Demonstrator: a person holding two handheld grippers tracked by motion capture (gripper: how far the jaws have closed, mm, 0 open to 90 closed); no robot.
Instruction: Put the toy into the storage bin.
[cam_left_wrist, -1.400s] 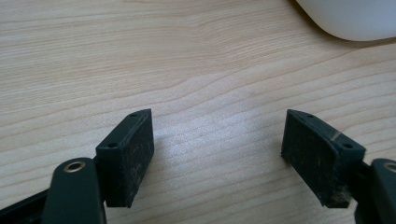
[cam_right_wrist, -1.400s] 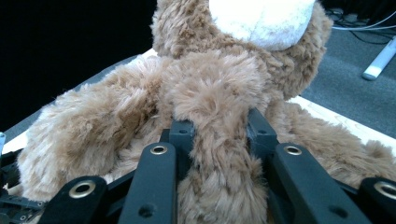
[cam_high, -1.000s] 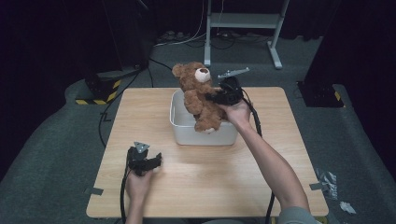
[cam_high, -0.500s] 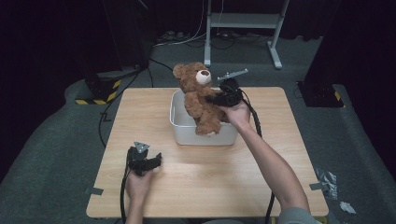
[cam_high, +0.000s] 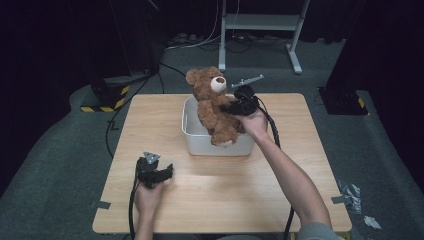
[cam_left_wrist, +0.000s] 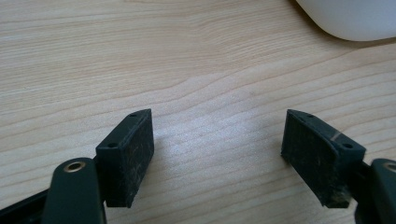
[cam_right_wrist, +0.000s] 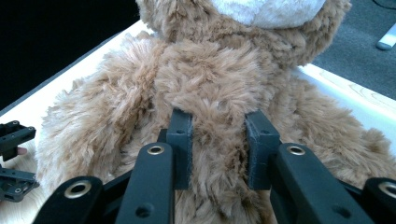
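A brown teddy bear (cam_high: 215, 107) sits upright in a white plastic bin (cam_high: 220, 145) at the middle of the wooden table, with its head above the rim. My right gripper (cam_high: 231, 107) reaches in from the bear's right side. In the right gripper view it (cam_right_wrist: 219, 144) is shut on a fold of fur on the bear's (cam_right_wrist: 210, 74) body. My left gripper (cam_high: 170, 172) rests on the table at the front left, apart from the bin. Its jaws stand wide open (cam_left_wrist: 217, 154) over bare wood, with the bin's corner (cam_left_wrist: 350, 18) farther ahead.
The table (cam_high: 300, 165) has bare wood to the right and front of the bin. A metal stand (cam_high: 260, 30) and cables lie on the dark floor behind. A yellow-black striped block (cam_high: 102, 100) sits on the floor off the table's far left corner.
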